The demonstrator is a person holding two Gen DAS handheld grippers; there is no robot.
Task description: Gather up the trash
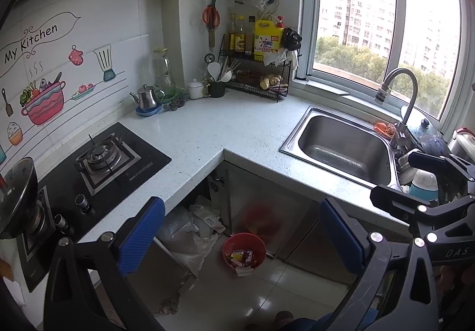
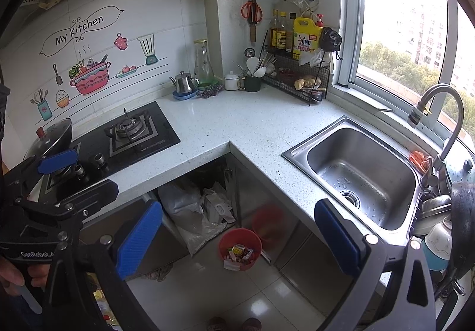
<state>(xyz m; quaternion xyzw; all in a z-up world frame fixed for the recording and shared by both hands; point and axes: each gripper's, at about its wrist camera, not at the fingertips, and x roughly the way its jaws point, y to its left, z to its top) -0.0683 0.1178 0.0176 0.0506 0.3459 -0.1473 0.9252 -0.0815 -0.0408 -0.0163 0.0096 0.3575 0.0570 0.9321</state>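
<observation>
A small red bin (image 1: 259, 242) (image 2: 237, 234) stands on the tiled floor in front of the counter's inner corner, holding several colourful wrappers (image 1: 242, 258) (image 2: 239, 254). A white scrap (image 1: 245, 271) leans at its front. My left gripper (image 1: 243, 237) hovers high above the floor, open, blue pads wide apart with nothing between them. My right gripper (image 2: 239, 239) is likewise open and holds nothing, level with the counter edge. Each gripper shows in the other's view: the right one (image 1: 412, 176) near the sink, the left one (image 2: 74, 176) over the stove's front.
An L-shaped speckled countertop (image 1: 237, 129) carries a gas stove (image 1: 101, 156), a steel sink (image 2: 362, 173) with a faucet (image 2: 445, 111), stacked dishes (image 2: 439, 230) and a wire rack of bottles (image 1: 255, 64). Crumpled plastic bags (image 2: 196, 212) fill the open cabinet beside the bin.
</observation>
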